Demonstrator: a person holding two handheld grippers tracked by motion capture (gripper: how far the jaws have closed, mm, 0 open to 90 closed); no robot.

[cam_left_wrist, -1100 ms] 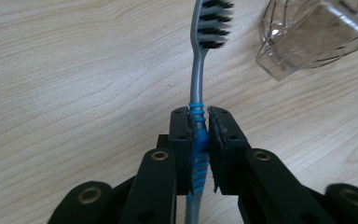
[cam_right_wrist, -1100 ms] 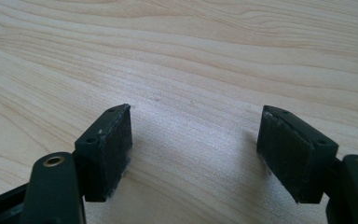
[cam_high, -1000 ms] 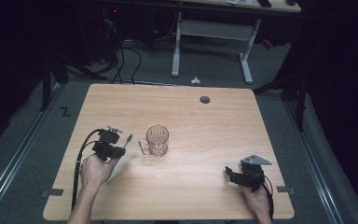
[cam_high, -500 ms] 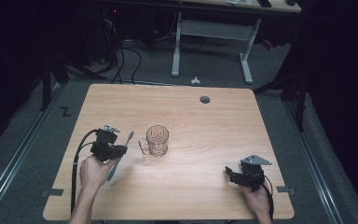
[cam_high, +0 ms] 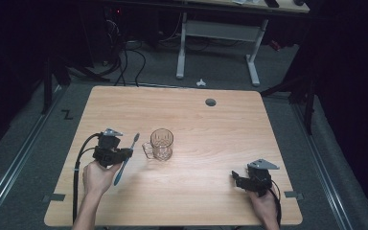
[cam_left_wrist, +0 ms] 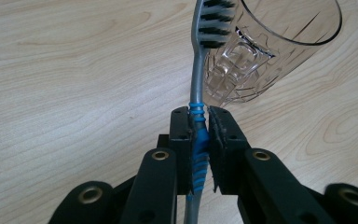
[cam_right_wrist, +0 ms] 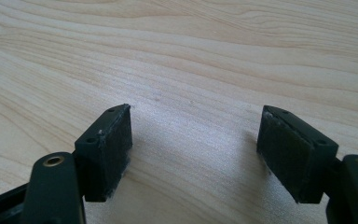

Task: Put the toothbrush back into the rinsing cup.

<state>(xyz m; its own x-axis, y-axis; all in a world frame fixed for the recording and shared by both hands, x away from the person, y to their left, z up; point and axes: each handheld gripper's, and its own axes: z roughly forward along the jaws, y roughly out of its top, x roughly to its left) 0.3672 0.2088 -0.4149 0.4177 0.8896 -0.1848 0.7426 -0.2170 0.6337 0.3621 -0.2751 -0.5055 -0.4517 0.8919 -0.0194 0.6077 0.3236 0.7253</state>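
A: Toothbrush [cam_left_wrist: 198,84] first. Where does it sit?

B: Clamped between the pads of the left tongs [cam_left_wrist: 199,128], gripped on the blue ribbed part of the handle. Grey neck runs up and away from the jaws; the bristle head is at the top of the left gripper view, just in front of the wall of the glass mug [cam_left_wrist: 265,51]. Whether head and glass touch, I cannot tell.

A: And from above?

B: In the high view the toothbrush [cam_high: 126,158] lies tilted, head pointing away from the person, blue tail end toward them. It is off the worktop [cam_high: 211,129], carried by the left tongs [cam_high: 124,154], which sit just left of the mug.

A: Mug itself?

B: Clear glass mug [cam_high: 161,143], patterned wall, upright on the worktop a little left of centre, handle on its left side, facing the left hand [cam_high: 97,176]. The tilt it has in the left gripper view comes from the camera.

A: Right side?

B: Right tongs [cam_right_wrist: 196,154] released: pads stand wide apart, bare wood between them, nothing held. In the high view the right tongs [cam_high: 236,179] rest low near the front right corner of the worktop, well apart from mug and brush.

A: Anything else on the surface?

B: A round grey cable grommet [cam_high: 211,102] near the far edge.
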